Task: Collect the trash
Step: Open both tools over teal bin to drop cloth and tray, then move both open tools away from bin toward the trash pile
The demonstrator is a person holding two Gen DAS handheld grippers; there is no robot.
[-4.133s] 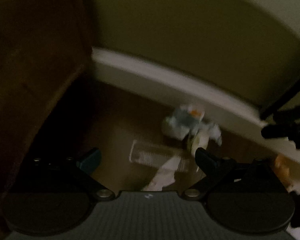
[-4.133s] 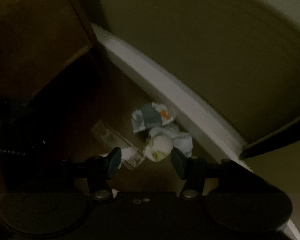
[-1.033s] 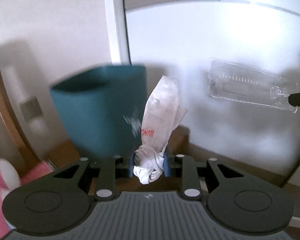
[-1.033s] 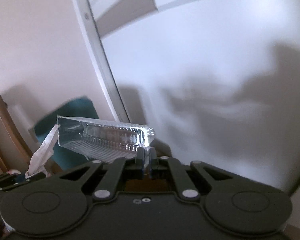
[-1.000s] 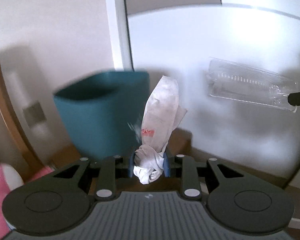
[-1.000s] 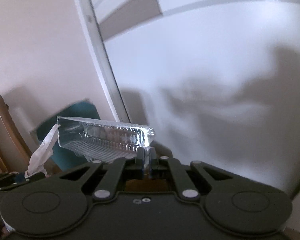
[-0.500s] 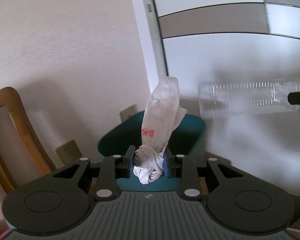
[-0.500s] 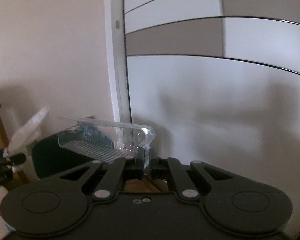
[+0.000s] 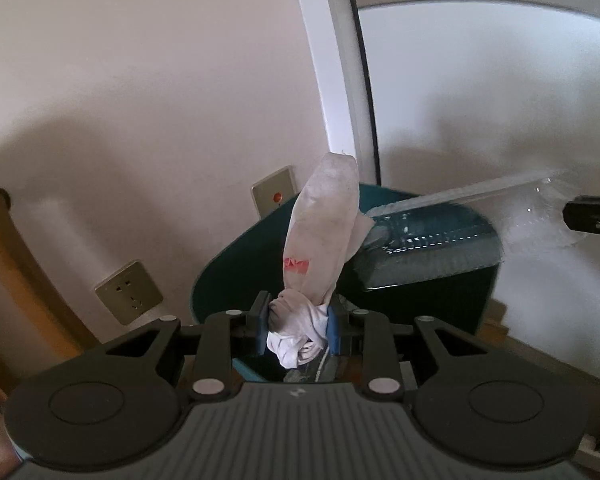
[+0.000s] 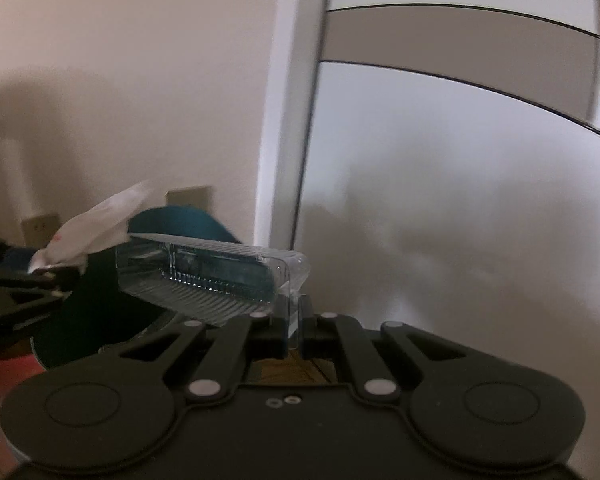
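1. Two pieces of trash are what we are carrying, one in each gripper, and both are hanging over a teal waste bin (image 9: 236,264) low in the middle of the left wrist view.
2. We are clamping the left gripper (image 9: 298,330) on a crumpled white paper wrapper (image 9: 320,236), its blue-padded fingers (image 9: 333,334) pressing the bunched lower end from both sides.
3. We are seeing the wrapper standing up from the grip toward the centre of the frame, with a small red print partway up it.
4. We are pinching the right gripper (image 10: 294,330) on the thin end flap of a clear plastic tray (image 10: 204,276); its fingers are almost together with only that flap between them.
5. We are seeing the tray reaching from the grip toward the left of the right wrist view, ribbed along its side, with the bin's (image 10: 180,220) teal showing through it.
6. In the left wrist view we are seeing the same tray (image 9: 432,240) lying across the bin's opening from the right edge, where the right gripper's tip is just showing, and its free end is near the wrapper; whether they touch we cannot tell.
7. Behind the bin we are facing a pale wall with a socket (image 9: 129,292) at lower left, a switch plate (image 9: 274,196) above the rim, and a white door frame (image 9: 332,80) rising to the top.
8. At the left edge of the right wrist view we are glimpsing the wrapper (image 10: 96,220), blurred, in the left gripper.
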